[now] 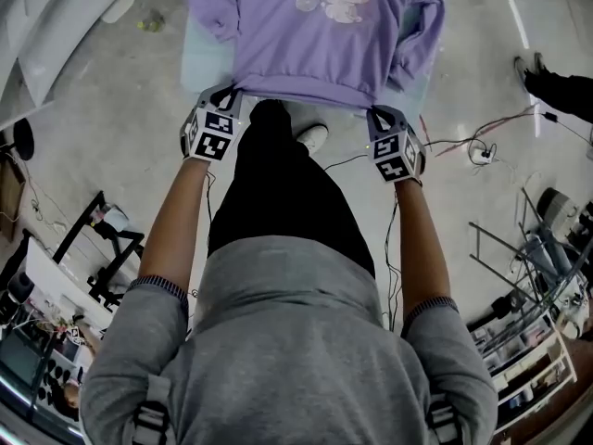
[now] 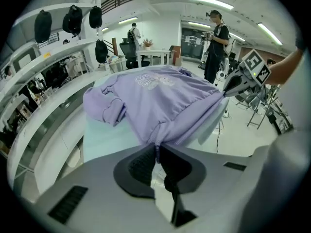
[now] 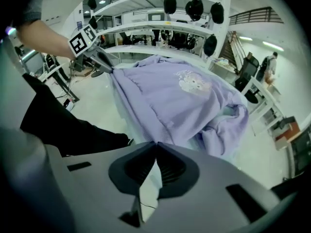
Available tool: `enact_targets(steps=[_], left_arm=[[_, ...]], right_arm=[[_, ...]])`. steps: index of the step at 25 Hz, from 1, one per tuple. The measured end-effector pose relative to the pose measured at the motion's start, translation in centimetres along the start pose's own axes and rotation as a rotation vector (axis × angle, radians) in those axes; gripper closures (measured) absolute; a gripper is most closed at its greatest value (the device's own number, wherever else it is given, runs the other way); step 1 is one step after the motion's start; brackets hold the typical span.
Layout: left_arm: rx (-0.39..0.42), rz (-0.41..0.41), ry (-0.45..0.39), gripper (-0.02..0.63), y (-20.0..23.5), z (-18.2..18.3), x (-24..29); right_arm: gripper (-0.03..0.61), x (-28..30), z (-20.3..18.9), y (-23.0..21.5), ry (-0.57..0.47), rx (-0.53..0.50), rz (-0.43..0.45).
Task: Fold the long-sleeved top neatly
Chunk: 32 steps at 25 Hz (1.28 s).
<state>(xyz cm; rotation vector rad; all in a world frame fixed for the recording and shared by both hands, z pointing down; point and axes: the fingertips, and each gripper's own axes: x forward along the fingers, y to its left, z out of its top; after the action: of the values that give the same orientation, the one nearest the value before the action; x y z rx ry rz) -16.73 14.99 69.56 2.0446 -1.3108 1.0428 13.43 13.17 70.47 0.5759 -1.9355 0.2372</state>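
Observation:
A lilac long-sleeved top [image 1: 324, 44] with a cartoon print lies front up on a pale table [image 1: 197, 54], its hem toward me and hanging over the near edge. My left gripper [image 1: 232, 94] is shut on the hem's left corner; in the left gripper view the ribbed hem [image 2: 156, 147] bunches between the pads. My right gripper [image 1: 376, 111] is shut at the hem's right corner, where the cloth [image 3: 170, 101] runs down to the closed tips [image 3: 156, 143]. The hem is stretched between them. Both sleeves lie bunched beside the body.
My legs in black trousers and a white shoe [image 1: 313, 137] stand right against the table's near edge. Cables and a plug strip [image 1: 480, 151] lie on the floor at the right. Racks [image 1: 533, 341] stand at lower right. Another person [image 2: 216, 38] stands beyond the table.

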Motion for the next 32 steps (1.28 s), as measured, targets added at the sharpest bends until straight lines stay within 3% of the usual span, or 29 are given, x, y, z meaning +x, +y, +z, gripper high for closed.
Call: enact_targets(steps=[5, 7, 8, 10, 11, 14, 20, 27, 32], left_arm=[[0.014, -0.011, 0.064, 0.566, -0.6, -3.1, 0.3], [0.0, -0.032, 0.081, 0.536, -0.8, -3.8, 0.5], [-0.009, -0.049, 0.092, 0.488, -0.9, -4.0, 0.6], [-0.02, -0.071, 0.099, 0.397, -0.8, -3.9, 0.5], [-0.023, -0.073, 0.089, 0.388, -0.6, -3.5, 0.2], [-0.037, -0.06, 0.045, 0.38, 0.5, -1.2, -1.8], [-0.027, 0.023, -0.045, 0.382, 4.7, 4.6, -3.7], [0.0, 0.002, -0.079, 0.383, 6.4, 8.9, -1.2], [-0.032, -0.009, -0.095, 0.396, 7.0, 9.6, 0.7]], right_arm=[[0.555, 0.9, -1.7, 3.0, 0.047, -0.011, 0.047], [0.552, 1.2, -1.8, 3.2, 0.055, 0.004, 0.051], [0.538, 1.3, -1.8, 3.2, 0.06, 0.009, 0.057], [0.432, 1.1, -1.7, 3.0, 0.066, 0.018, 0.075], [0.388, 0.8, -1.4, 2.8, 0.061, 0.027, 0.083], [0.364, -1.1, 0.3, 1.8, 0.012, 0.067, 0.095], [0.357, -5.6, 8.3, -1.2, -0.127, 0.111, 0.057], [0.357, -6.3, 18.2, -3.3, -0.273, 0.202, 0.03], [0.353, -4.4, 23.0, -2.3, -0.317, 0.236, 0.035]])
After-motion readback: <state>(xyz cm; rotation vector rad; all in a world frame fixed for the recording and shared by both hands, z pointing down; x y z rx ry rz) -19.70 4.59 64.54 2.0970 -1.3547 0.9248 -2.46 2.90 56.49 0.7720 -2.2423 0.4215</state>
